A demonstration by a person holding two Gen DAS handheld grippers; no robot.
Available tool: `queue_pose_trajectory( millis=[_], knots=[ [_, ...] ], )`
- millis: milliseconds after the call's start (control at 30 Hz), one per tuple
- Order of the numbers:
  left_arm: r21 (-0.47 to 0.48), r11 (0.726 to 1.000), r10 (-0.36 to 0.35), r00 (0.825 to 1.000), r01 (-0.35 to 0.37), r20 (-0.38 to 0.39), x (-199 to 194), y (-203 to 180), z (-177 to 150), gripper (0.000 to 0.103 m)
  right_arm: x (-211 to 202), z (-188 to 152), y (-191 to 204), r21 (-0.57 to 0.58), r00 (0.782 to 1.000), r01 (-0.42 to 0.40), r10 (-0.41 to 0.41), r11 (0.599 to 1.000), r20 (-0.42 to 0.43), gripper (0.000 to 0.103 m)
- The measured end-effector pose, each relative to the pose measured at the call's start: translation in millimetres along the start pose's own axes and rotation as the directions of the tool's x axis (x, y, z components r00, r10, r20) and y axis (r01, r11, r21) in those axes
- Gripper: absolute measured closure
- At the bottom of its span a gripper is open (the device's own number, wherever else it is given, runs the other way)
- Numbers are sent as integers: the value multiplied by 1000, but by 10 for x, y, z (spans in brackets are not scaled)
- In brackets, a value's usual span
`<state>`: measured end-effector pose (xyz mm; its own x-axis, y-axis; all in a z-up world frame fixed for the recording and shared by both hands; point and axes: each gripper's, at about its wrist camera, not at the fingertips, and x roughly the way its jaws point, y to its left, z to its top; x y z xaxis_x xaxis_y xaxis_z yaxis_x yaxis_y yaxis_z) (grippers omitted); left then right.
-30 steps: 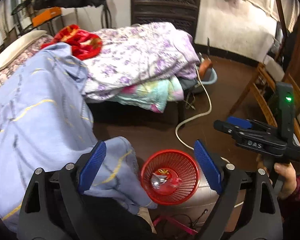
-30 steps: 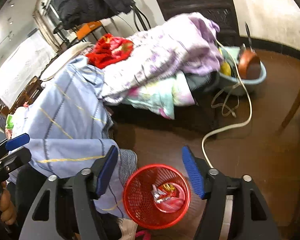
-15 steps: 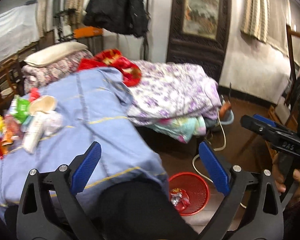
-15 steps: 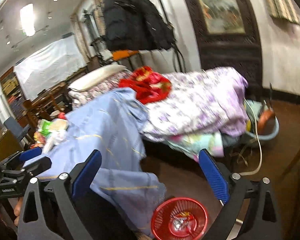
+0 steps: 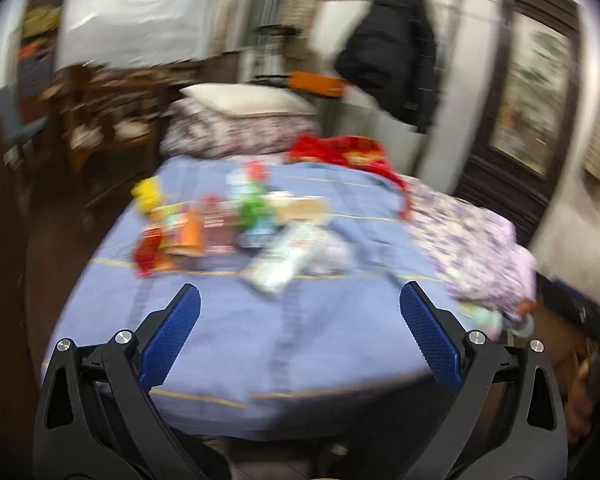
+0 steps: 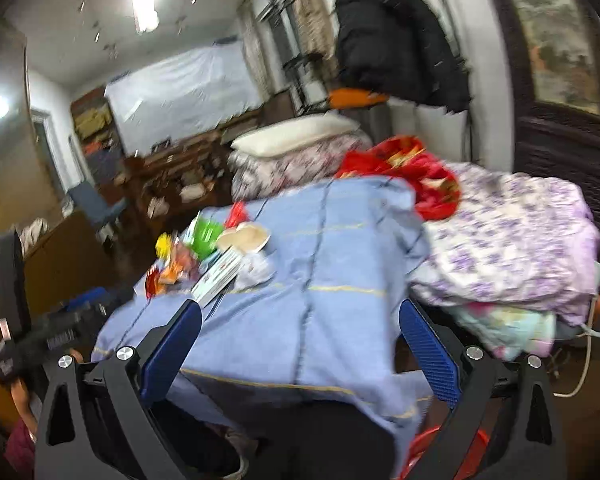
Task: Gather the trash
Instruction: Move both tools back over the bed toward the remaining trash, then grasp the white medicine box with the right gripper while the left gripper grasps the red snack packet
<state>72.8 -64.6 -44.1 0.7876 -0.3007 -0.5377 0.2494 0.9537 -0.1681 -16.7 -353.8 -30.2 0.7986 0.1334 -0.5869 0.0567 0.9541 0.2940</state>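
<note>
Both views have swung up from the red mesh plastic bin (image 6: 424,450) to the colourful wrapper litter (image 5: 224,224) on the far-left blue striped sheet (image 5: 284,320). Left gripper (image 5: 300,336) and right gripper (image 6: 300,344) have just opened wide, empty; approach one wrapper each, squarely.

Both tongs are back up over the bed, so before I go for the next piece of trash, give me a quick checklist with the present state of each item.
1. Left tongs empty and wide open: ok.
2. Right tongs empty and wide open: ok.
3. Trash left to collect: ok, a pile of wrappers lies on the blue sheet.
4. Single piece picked out as target: cannot tell, the left view is blurred and the pieces overlap.
5. Red basket placed for the drop: cannot tell, only a sliver shows at the bottom of the right view, below the bed edge.
6. Path to the pile: ok, bare sheet lies between the tongs and the wrappers.
</note>
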Motion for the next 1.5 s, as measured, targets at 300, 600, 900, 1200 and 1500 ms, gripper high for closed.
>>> queue_pose_trajectory(
  millis=[300,600,900,1200,1500],
  knots=[
    [-205,936,278,958,-286,-68,549,1263,18,7,1091,-174,277,-82,990,120,-125,989,-63,6],
    [-106,911,388,916,-399,-105,1112,1456,114,7,1451,-236,108,-18,983,184,-184,983,-4,6],
    [-91,955,261,947,-281,-185,1380,1535,218,7,1613,-265,246,-63,981,187,-189,980,-38,6],
    [-77,996,28,984,-42,-174,1399,1358,197,33,1613,-270,318,-69,984,175,-178,982,-30,6],
    [-52,998,-55,985,47,-166,1294,1150,57,40,1596,-271,229,-27,986,166,-166,986,-26,6]
  ],
)
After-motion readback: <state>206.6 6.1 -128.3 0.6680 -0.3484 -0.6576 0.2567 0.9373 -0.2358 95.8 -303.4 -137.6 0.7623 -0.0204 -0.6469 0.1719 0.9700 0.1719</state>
